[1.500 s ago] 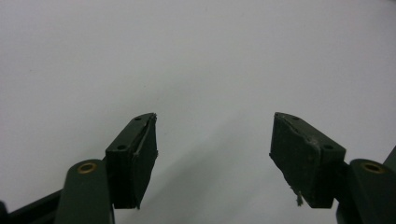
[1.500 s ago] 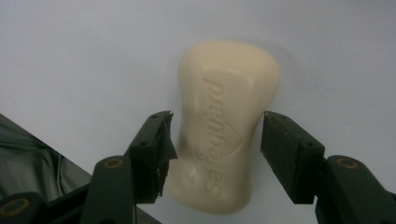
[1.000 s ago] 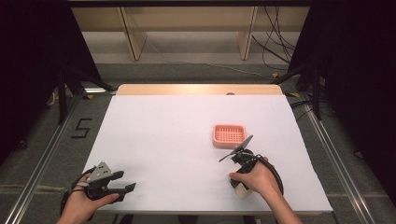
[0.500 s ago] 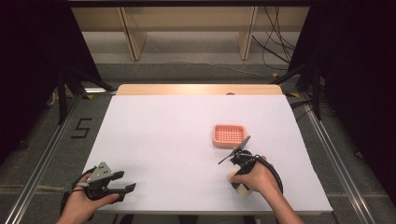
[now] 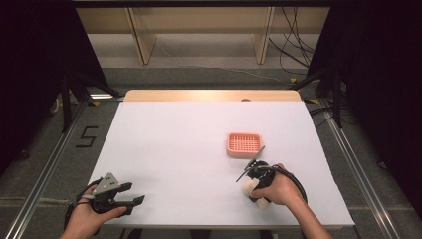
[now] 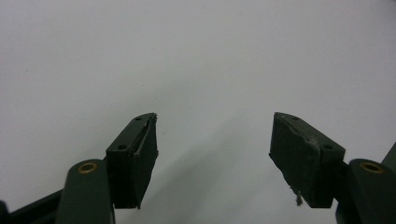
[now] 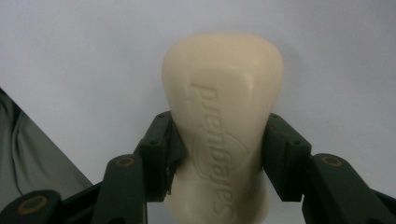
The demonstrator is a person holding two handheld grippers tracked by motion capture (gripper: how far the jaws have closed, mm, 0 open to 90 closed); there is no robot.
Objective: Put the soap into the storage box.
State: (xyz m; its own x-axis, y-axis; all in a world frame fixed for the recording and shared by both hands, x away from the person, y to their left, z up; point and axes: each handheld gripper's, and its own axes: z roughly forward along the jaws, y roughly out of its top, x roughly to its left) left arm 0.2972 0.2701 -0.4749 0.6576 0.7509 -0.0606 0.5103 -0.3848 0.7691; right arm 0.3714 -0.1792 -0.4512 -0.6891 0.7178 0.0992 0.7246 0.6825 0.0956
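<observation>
White table (image 5: 174, 149), grey floor (image 5: 45, 149), wooden shelving (image 5: 199, 20) behind, dark sides.

soap bar (image 7: 223, 123) | cream, embossed lettering | clamped between right tongs (image 7: 218, 156) | above white table

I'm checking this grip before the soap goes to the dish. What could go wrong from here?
1. The right gripper pinches the soap bar only by its narrow sides, with much of it sticking out past the jaws; smooth soap could slip or twist out.
2. The pink soap dish is small and lies loose on the table, so a low approach might nudge it aside.
</observation>
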